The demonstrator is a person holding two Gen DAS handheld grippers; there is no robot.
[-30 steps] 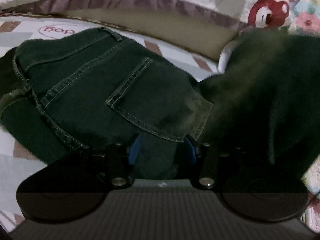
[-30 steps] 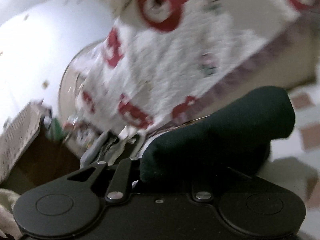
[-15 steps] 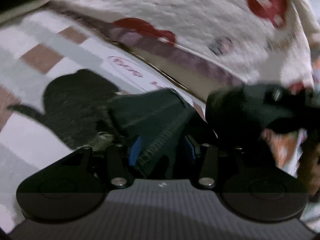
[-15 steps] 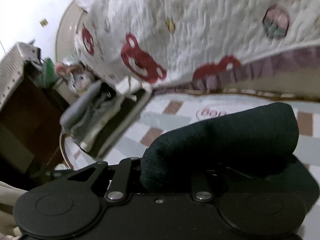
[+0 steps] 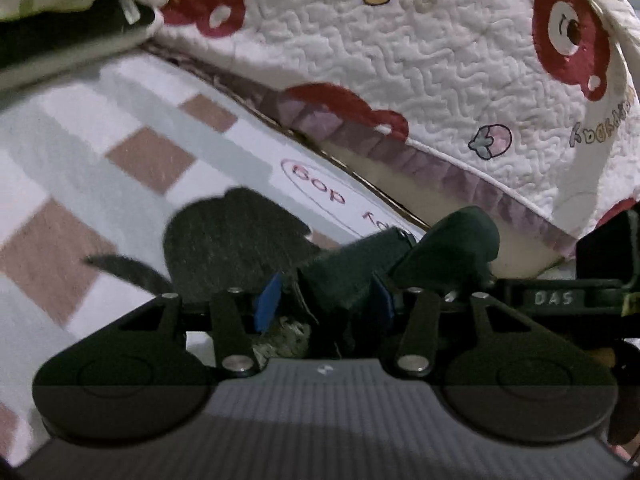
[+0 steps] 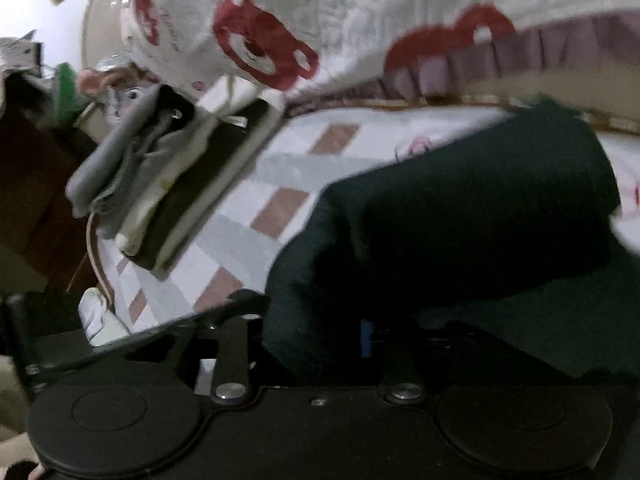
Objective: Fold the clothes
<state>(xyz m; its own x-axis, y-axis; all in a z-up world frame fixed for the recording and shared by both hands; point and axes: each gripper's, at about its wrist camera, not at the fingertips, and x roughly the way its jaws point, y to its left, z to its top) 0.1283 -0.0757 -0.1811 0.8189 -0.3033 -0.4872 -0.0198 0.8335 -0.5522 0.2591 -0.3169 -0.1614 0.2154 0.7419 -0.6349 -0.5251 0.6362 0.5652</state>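
Observation:
Dark green jeans (image 5: 348, 272) are bunched between the blue pads of my left gripper (image 5: 325, 302). Its jaws are opening slightly, but the pads still press on the cloth, which hangs over the checked bed sheet (image 5: 120, 160) and casts a shadow there. In the right wrist view a thick fold of the same jeans (image 6: 460, 220) drapes over my right gripper (image 6: 312, 332). Those jaws are opening, with the cloth lying loose between them. One blue pad (image 6: 366, 340) shows and the other finger is hidden. The right gripper's body (image 5: 560, 300) sits close beside the left gripper.
A white quilt with red bears (image 5: 400, 40) is heaped along the far side of the bed. A stack of folded grey and cream clothes (image 6: 132, 184) lies at the sheet's left edge, with dark furniture (image 6: 24, 184) beyond it.
Both grippers carried the jeans sideways across the bed. The left view swung from the spread jeans to bare sheet. The right gripper came down toward the sheet and its jaws widened.

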